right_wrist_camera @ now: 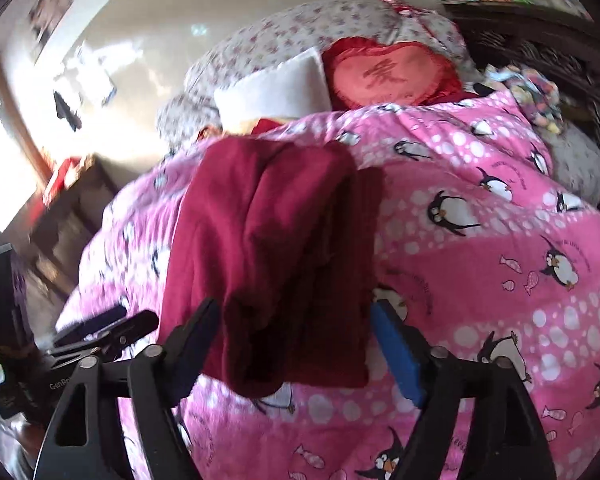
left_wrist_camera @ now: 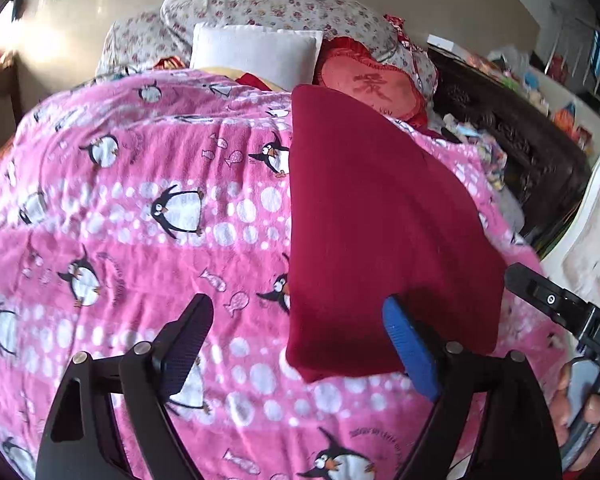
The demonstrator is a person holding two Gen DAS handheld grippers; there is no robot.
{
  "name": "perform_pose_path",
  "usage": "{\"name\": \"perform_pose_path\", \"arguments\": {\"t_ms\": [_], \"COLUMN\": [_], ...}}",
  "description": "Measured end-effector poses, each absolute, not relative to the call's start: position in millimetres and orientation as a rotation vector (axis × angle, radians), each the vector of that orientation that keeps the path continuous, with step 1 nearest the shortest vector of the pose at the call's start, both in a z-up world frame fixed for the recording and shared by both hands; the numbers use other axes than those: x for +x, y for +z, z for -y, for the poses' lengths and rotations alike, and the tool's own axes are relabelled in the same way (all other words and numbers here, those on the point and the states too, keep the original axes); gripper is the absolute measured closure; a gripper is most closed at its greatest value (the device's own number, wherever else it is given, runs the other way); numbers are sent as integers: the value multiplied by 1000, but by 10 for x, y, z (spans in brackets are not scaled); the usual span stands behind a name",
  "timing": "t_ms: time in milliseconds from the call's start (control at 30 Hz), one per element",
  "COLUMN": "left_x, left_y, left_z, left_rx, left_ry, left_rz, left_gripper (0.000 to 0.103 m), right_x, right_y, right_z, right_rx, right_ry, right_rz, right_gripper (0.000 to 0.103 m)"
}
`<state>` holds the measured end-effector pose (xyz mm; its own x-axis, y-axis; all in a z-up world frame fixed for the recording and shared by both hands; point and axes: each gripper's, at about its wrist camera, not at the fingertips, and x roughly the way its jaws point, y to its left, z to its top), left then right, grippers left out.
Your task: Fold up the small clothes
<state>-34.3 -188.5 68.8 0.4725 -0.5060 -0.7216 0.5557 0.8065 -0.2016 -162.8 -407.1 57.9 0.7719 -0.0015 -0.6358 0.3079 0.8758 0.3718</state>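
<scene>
A dark red garment (left_wrist_camera: 380,216) lies folded in a long strip on the pink penguin blanket (left_wrist_camera: 140,208). My left gripper (left_wrist_camera: 300,312) is open above the garment's near left corner, black finger over the blanket, blue finger over the cloth, holding nothing. In the right wrist view the same garment (right_wrist_camera: 268,248) lies bunched with folds between the fingers of my right gripper (right_wrist_camera: 294,316), which is open and holds nothing. The right gripper's body shows at the left wrist view's right edge (left_wrist_camera: 560,304); the left gripper shows at the right wrist view's left (right_wrist_camera: 108,328).
At the bed's head lie a white pillow (left_wrist_camera: 256,54), a red heart cushion (left_wrist_camera: 376,84) and floral bedding (left_wrist_camera: 276,4). A dark carved cabinet (left_wrist_camera: 512,148) with clutter stands to the right of the bed. A wooden table (right_wrist_camera: 72,200) stands by the window.
</scene>
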Motion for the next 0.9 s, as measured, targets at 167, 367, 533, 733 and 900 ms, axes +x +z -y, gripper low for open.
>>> {"name": "perform_pose_path", "arguments": {"t_ms": [167, 367, 533, 733, 900], "left_x": [-252, -230, -210, -209, -120], "left_y": [669, 653, 631, 625, 634], "left_z": [1938, 1993, 2049, 2094, 2122], "left_rx": [79, 104, 112, 136, 112], "left_ry": [-636, -632, -639, -640, -663], "left_rz": [-862, -849, -857, -836, -835], "left_gripper": [17, 17, 17, 17, 15], "right_x": [-1526, -1364, -1179, -1081, -1187], "right_y": [544, 607, 625, 571, 577], "right_z": [4194, 4072, 3985, 4015, 4186], "right_rx": [565, 511, 457, 405, 488], "right_ry": [-186, -173, -170, -196, -224], "right_rz": [-665, -671, -683, -721, -662], "right_gripper": [13, 13, 19, 49, 16]}}
